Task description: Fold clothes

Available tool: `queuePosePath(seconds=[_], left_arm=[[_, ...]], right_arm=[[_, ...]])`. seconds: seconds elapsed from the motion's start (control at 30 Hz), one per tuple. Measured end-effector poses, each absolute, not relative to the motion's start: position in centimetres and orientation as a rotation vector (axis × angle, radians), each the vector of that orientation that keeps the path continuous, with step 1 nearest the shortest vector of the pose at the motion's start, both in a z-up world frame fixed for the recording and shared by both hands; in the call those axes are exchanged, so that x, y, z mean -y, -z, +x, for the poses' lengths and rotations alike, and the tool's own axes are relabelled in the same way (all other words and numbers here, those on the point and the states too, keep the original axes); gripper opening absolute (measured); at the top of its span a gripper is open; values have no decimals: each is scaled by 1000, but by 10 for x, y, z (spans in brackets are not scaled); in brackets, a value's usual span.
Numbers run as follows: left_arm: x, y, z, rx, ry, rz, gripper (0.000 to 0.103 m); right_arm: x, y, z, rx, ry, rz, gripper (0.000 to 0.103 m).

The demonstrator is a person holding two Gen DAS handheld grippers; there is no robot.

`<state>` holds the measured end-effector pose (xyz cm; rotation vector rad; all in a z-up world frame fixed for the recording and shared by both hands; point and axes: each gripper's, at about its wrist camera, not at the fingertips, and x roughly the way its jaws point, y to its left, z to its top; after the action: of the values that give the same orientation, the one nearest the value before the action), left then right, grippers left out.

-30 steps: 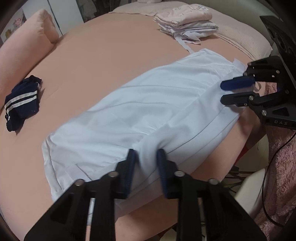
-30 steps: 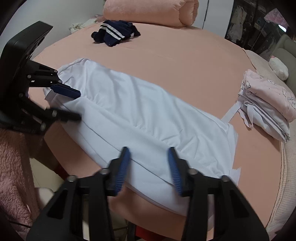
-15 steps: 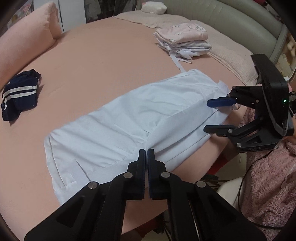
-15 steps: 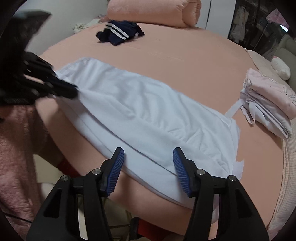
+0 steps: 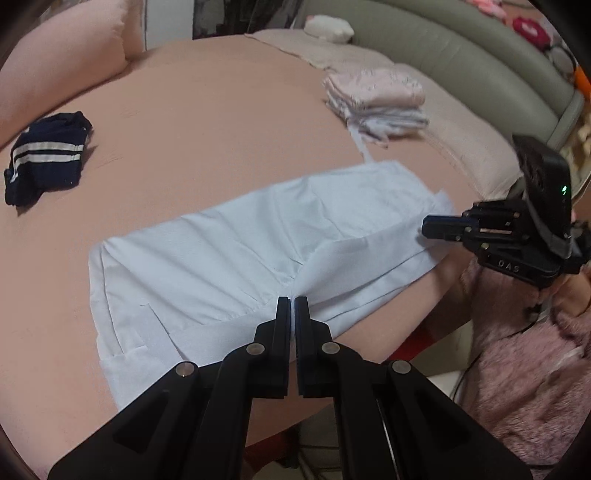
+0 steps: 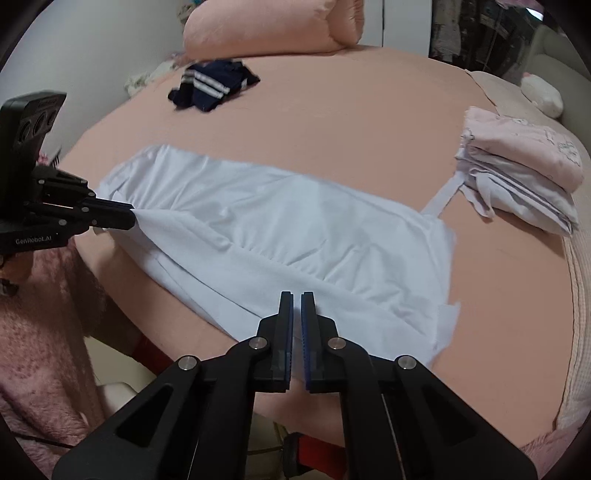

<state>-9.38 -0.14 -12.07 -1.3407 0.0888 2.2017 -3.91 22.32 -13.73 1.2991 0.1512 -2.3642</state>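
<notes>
A pale white garment lies spread lengthwise near the front edge of the peach bed. My left gripper is shut on its near hem, towards the left end, and the cloth rises slightly at the pinch. In the right wrist view the left gripper pinches that same end. My right gripper is shut on the near hem towards the right end. The left wrist view shows the right gripper at the garment's right edge, with cloth at its tips.
A navy garment with white stripes lies at the far side. A folded pink and white stack sits beyond the right end. A pink bolster and a grey headboard border the bed. A pink fuzzy sleeve holds the right gripper.
Both grippers went from open to shut on the garment's near hem, the left first, then the right. Both wrist views have pulled back a little from the garment.
</notes>
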Motion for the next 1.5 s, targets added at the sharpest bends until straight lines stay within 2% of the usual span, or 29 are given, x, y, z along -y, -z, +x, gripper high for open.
queuePosePath(seconds=[0.1, 0.17, 0.23, 0.33, 0.37, 0.4, 0.43, 0.47, 0.57, 0.63, 0.7, 0.77, 0.87, 0.9, 0.97, 1.07, 1.17, 1.2, 1.27, 1.37, 1.43, 1.5], left_arm=[[3, 128, -90, -119, -2158, -1365, 3], [-5, 152, -96, -173, -2104, -1510, 4], [-8, 177, -105, -199, -2032, -1685, 7], [2, 156, -105, -63, -2078, -1584, 12], [7, 143, -105, -3, -2100, -1520, 31], [12, 135, -107, 40, -2143, -1472, 60], [18, 128, -111, 76, -2204, -1433, 68], [23, 127, -117, 93, -2240, -1424, 69], [32, 150, -142, 86, -2312, -1539, 68], [41, 175, -153, 49, -2338, -1667, 61], [52, 181, -150, 152, -2341, -1611, 62], [52, 181, -153, 138, -2357, -1613, 62], [51, 181, -157, 116, -2382, -1617, 61], [51, 181, -159, 108, -2390, -1618, 56], [50, 182, -161, 93, -2407, -1620, 55], [50, 182, -165, 71, -2431, -1623, 55], [49, 182, -169, 48, -2456, -1626, 55], [49, 182, -170, 44, -2464, -1627, 45], [76, 178, -162, 217, -2468, -1619, 39], [101, 166, -151, 464, -2499, -1538, 39], [96, 159, -152, 478, -2509, -1465, 39], [81, 151, -157, 432, -2514, -1374, 40]], right_arm=[[-231, 130, -39, -92, 2367, 1284, 4], [-230, 128, -42, -65, 2332, 1294, 5], [-222, 125, -46, -56, 2306, 1287, 11], [-200, 115, -56, -89, 2280, 1246, 22], [-189, 111, -61, -118, 2284, 1223, 23], [-180, 115, -69, -134, 2278, 1251, 26], [-172, 120, -78, -147, 2270, 1286, 26], [-164, 125, -86, -160, 2262, 1321, 26], [-157, 151, -97, -113, 2190, 1487, 26], [-161, 160, -88, -126, 2178, 1521, 26], [-168, 164, -78, -159, 2169, 1537, 26], [-183, 166, -63, -235, 2169, 1534, 23], [-213, 161, -55, -166, 2134, 1550, 22], [-222, 153, -54, -120, 2133, 1535, 24], [-235, 136, -54, -61, 2168, 1481, 26], [-248, 109, -72, -38, 2406, 1328, 47], [-246, 128, -103, -101, 2491, 1402, 45], [-250, 137, -105, -126, 2496, 1449, 40], [-260, 157, -105, -177, 2498, 1547, 39], [-297, 157, -96, -161, 2547, 1567, 39], [-323, 147, -92, 43, 2557, 1539, 39], [-329, 139, -89, 163, 2555, 1468, 40]])
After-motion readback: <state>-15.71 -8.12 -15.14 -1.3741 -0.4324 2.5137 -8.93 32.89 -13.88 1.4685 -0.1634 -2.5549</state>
